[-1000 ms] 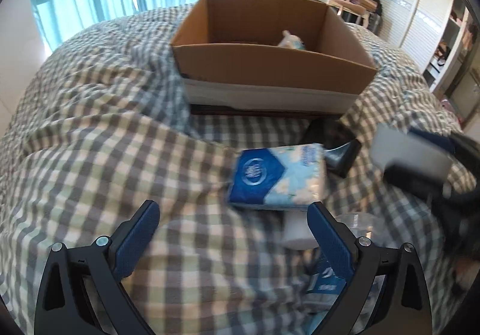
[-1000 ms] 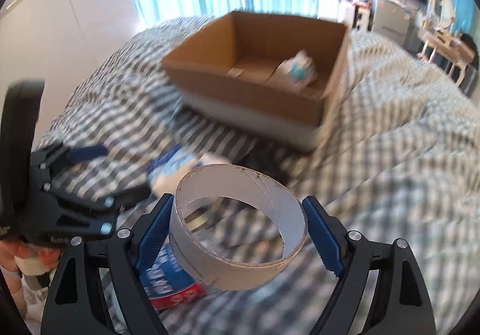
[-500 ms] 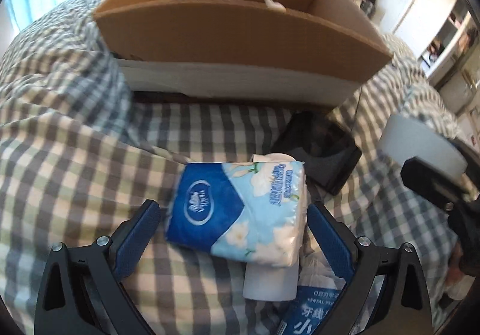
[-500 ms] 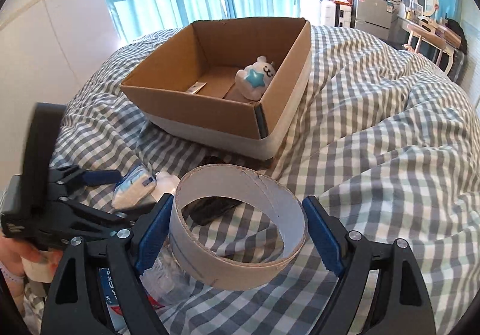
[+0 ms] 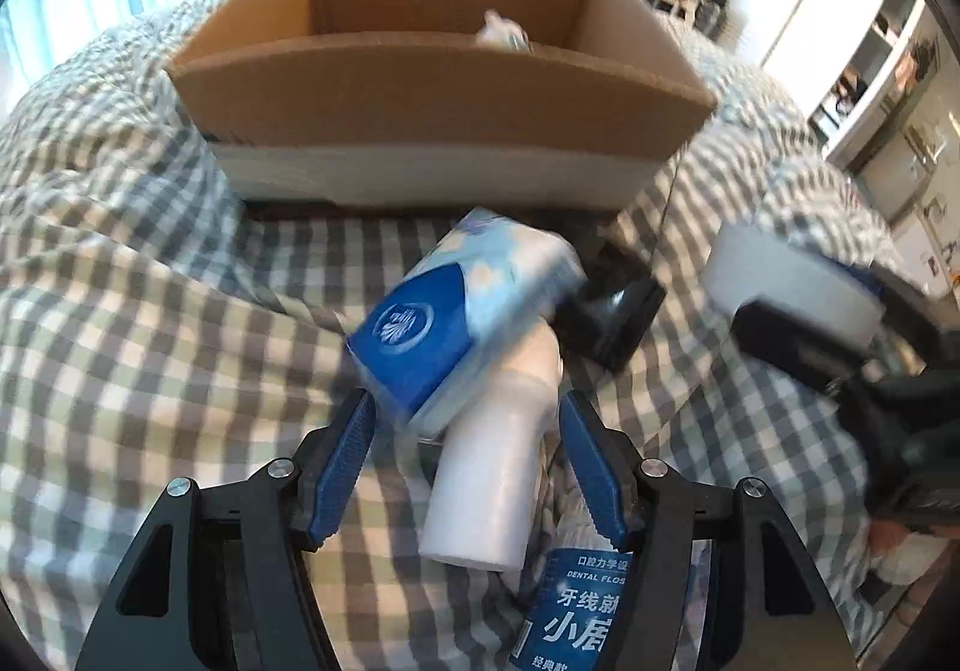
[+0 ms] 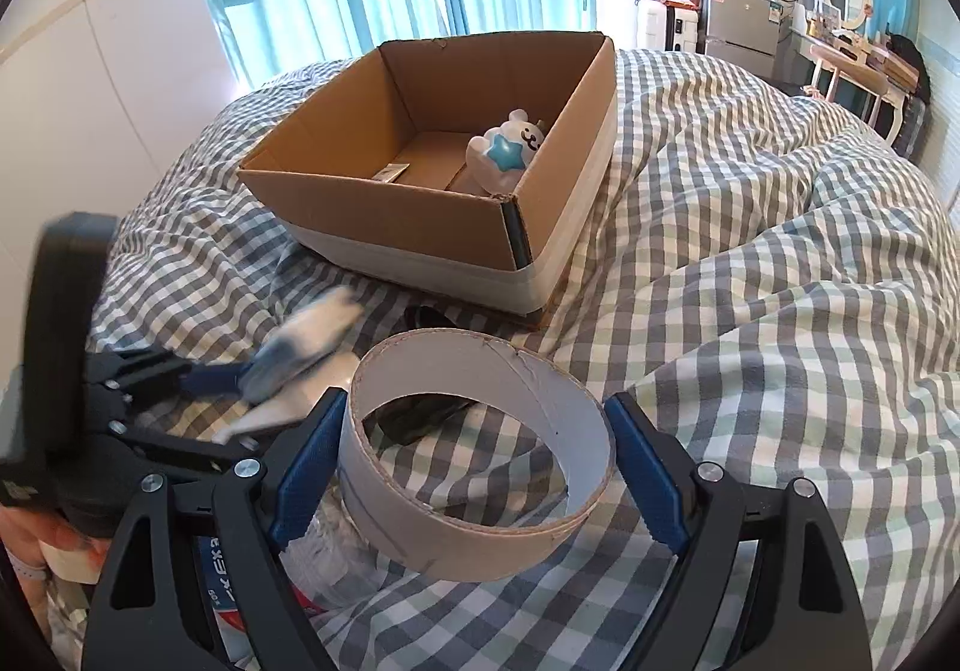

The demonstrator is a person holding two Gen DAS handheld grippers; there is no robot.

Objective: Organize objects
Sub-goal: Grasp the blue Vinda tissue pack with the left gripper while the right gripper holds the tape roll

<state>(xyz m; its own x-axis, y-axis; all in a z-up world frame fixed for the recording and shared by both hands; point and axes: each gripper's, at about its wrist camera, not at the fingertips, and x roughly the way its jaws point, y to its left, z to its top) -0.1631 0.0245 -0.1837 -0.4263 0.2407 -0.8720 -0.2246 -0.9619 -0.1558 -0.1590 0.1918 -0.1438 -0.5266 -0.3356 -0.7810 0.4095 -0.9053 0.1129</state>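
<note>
On the checked bedcover (image 6: pixel 750 263), two hand-held grippers work in front of an open cardboard box (image 6: pixel 420 215).

Left gripper (image 5: pixel 468 467): the jaws stand partly closed around two items. A tissue pack (image 5: pixel 456 311), soft plastic with a dark blue end panel carrying a round white logo and a pale blue flowered body, lies tilted between the blue fingers (image 5: pixel 345 461), its lower corner near the left finger. Under and beside it is a white bottle (image 5: pixel 492 479), cylindrical, lying with its base toward the camera. Motion blur prevents confirming whether the fingers actually press on either item. A blue packet of dental floss (image 5: pixel 576 617) lies below the right finger. A black object (image 5: pixel 618 317) sits on the cover just beyond the tissue pack; its type cannot be determined.

Right gripper (image 6: pixel 474 461): the jaws are spread wide and clamp a tape ring (image 6: pixel 480 461), a broad white band with a brown cardboard edge, hollow, tilted so that its opening faces up and toward the camera. Both blue fingers touch its outer wall. It is held above the cover, near the box's front corner.

Container: the box has brown walls, a white band around its base and open top. Inside, against the right wall, lies a white bear toy (image 6: pixel 507 152) with a blue star on its front. A small label (image 6: pixel 393 171) lies on the box floor.
</note>
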